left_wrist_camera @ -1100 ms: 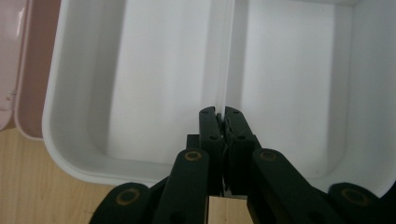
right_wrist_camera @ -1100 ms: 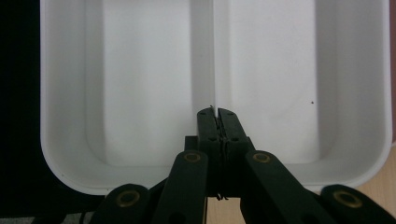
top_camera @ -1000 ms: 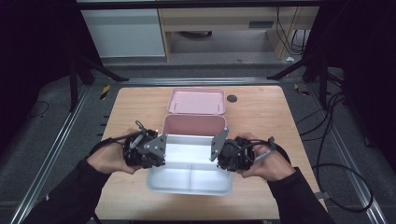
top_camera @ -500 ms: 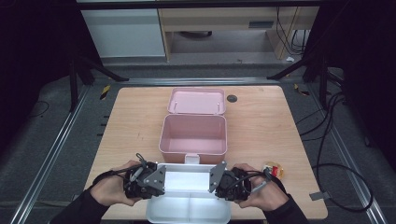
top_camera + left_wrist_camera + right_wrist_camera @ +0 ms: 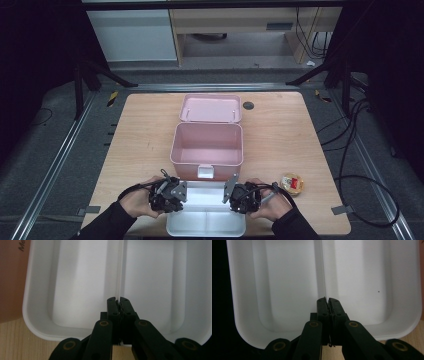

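White tray [image 5: 206, 222] cut off at frame bottom; left gripper [image 5: 172, 192] and right gripper [image 5: 235, 195] clamp its divider, now lower, clear of pink box [image 5: 207, 146].

tray [image 5: 205, 227]: plain white throughout, divider wall [image 5: 121, 270] the same white, one small dark speck noted on the floor in the right gripper view
box [image 5: 207, 150]: pale pink inside and out, white latch [image 5: 205, 172] at the front wall
lid [image 5: 210, 108]: matching pale pink, unpatterned
table [image 5: 135, 145]: light wood, fine straight grain
left gripper [image 5: 181, 192]: black jaws, brass-coloured pivot rings, grey top plate
right gripper [image 5: 230, 192]: black jaws, brass-coloured rings, grey plate
small round container [image 5: 291, 183]: yellow and red contents seen
sleeves: black
floor [image 5: 45, 150]: dark grey
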Available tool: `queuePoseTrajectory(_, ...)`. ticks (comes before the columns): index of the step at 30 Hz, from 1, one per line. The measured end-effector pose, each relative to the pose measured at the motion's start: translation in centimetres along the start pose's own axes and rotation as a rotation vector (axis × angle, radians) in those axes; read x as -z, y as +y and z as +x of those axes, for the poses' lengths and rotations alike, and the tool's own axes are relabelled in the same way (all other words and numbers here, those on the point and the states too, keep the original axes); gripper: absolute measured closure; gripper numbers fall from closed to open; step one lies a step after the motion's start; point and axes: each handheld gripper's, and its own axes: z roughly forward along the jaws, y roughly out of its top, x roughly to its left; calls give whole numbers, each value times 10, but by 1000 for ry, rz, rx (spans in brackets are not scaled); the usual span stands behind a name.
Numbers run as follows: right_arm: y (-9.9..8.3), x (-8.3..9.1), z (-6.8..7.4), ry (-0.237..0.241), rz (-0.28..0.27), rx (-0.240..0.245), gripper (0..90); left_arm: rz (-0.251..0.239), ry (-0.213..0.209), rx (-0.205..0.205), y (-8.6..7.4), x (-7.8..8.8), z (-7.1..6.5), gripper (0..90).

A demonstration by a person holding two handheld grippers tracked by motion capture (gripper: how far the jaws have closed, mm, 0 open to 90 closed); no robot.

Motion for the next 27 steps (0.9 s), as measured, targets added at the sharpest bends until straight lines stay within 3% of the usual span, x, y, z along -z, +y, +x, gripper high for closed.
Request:
queuePoseTrajectory(9, -6, -17, -7, 3, 11, -14, 881, 24, -6, 0, -3, -22, 7, 883)
queuePoseTrajectory(13, -5, -16, -6, -10, 1, -36, 851, -8, 9, 20, -6, -20, 8, 859)
queuePoseTrajectory(16, -8, -7, -5, -26, -82, -78, 733, -68, 27, 60, -9, -12, 7, 769)
queuePoseTrajectory(21, -17, 15, -4, -101, -195, -186, 585, -136, 69, 158, -16, 4, 8, 647)
queuePoseTrajectory(23, -25, 23, -5, -142, -239, -249, 513, -165, 92, 204, -20, 8, 7, 573)
queuePoseTrajectory(27, -41, 34, -11, -195, -290, -371, 452, -214, 158, 327, -33, 18, 11, 448)
